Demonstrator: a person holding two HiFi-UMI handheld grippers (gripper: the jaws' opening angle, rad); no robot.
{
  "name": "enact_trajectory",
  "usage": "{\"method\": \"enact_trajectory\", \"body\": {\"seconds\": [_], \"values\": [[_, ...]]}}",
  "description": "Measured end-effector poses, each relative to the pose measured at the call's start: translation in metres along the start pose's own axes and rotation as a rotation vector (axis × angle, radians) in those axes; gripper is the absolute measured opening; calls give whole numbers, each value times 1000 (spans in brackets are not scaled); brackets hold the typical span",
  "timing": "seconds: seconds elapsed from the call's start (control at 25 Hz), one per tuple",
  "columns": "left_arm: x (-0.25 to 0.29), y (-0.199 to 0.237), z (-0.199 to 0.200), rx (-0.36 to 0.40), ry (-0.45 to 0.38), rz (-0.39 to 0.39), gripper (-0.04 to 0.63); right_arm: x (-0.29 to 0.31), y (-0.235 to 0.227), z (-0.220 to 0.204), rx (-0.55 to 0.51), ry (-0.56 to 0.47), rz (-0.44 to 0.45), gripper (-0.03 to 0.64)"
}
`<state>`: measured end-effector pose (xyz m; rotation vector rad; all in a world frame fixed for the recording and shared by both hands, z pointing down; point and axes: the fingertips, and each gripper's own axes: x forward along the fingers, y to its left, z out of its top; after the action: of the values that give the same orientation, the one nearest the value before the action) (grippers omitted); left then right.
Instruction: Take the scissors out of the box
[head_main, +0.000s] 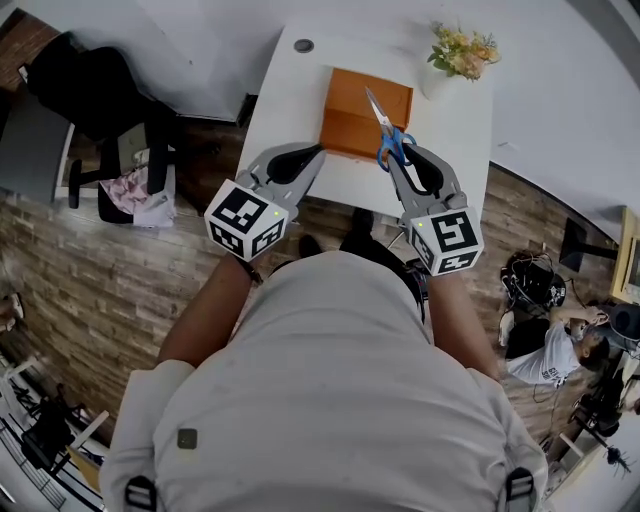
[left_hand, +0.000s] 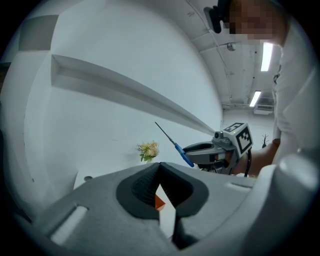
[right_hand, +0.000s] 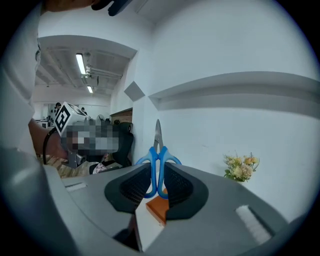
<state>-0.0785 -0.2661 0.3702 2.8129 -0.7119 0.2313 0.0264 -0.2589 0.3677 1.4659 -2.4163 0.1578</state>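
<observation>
My right gripper is shut on the blue handles of the scissors, lifted above the orange box with the steel blades pointing up and away. In the right gripper view the scissors stand upright between the jaws, the box below them. My left gripper hangs by the box's near left corner, its tips together and nothing in them. The left gripper view shows the scissors held out by the other gripper, and a sliver of the box through the jaws of the left gripper.
The box lies on a white table against the wall, with a vase of flowers at its far right corner. A black office chair stands to the left. A person sits on the wooden floor at the right.
</observation>
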Motion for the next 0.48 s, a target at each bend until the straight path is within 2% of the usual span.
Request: {"method": "enact_trajectory", "body": {"seconds": [0.2, 0.48], "values": [[-5, -6, 0, -17, -17, 10, 5, -17, 5, 3, -1, -24, 1, 97], [-1, -32, 3, 2, -21, 51, 5, -47, -5, 4, 4, -74, 27, 97]]}}
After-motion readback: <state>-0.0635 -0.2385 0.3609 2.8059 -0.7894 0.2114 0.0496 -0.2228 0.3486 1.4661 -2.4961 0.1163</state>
